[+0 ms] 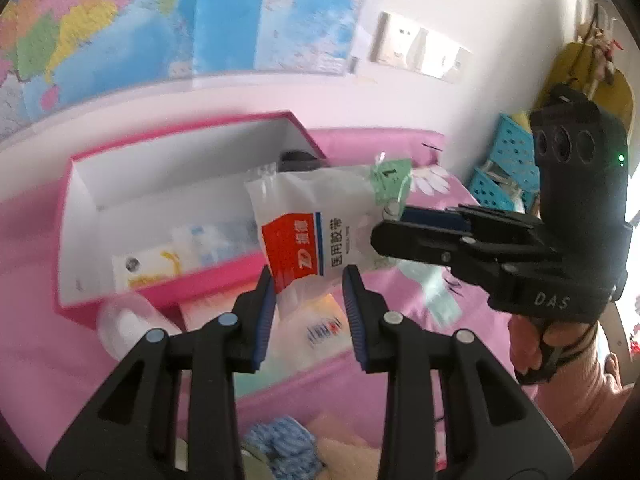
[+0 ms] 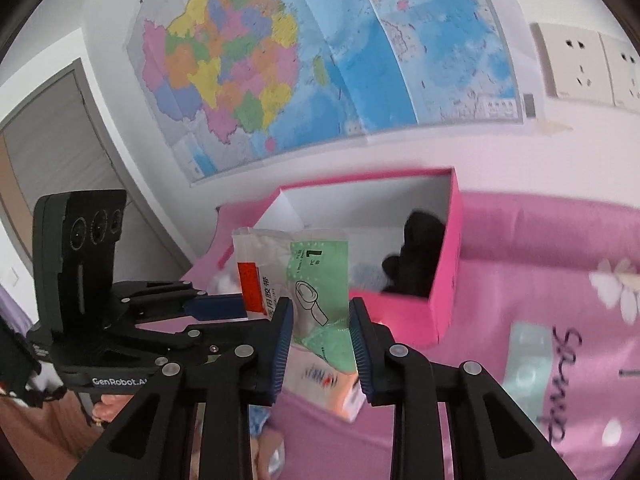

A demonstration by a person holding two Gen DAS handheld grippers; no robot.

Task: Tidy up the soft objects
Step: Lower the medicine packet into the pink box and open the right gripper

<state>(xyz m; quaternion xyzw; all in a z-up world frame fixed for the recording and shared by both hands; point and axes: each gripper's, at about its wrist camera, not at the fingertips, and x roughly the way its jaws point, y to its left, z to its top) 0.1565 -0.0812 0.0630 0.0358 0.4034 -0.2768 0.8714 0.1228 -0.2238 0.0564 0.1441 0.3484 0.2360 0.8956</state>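
Note:
A white medical-tape packet [image 1: 316, 220] with a red and blue label and a green end [image 2: 320, 280] hangs in the air over the near rim of an open pink box [image 1: 192, 284]. My left gripper [image 1: 309, 276] holds its lower red-label corner between the jaws. My right gripper [image 2: 320, 312] holds its green end; from the left wrist view it comes in from the right [image 1: 384, 228]. The box holds small packets [image 1: 148, 264] and a black soft object [image 2: 416, 256].
The box [image 2: 444, 264] sits on a pink bedsheet [image 2: 540, 280] against a wall with a map [image 2: 304, 60] and sockets [image 2: 572, 64]. A clear bottle [image 1: 128, 324], an orange-white pack [image 1: 320, 324], a blue knitted item [image 1: 284, 444] and blue baskets [image 1: 508, 168] lie around.

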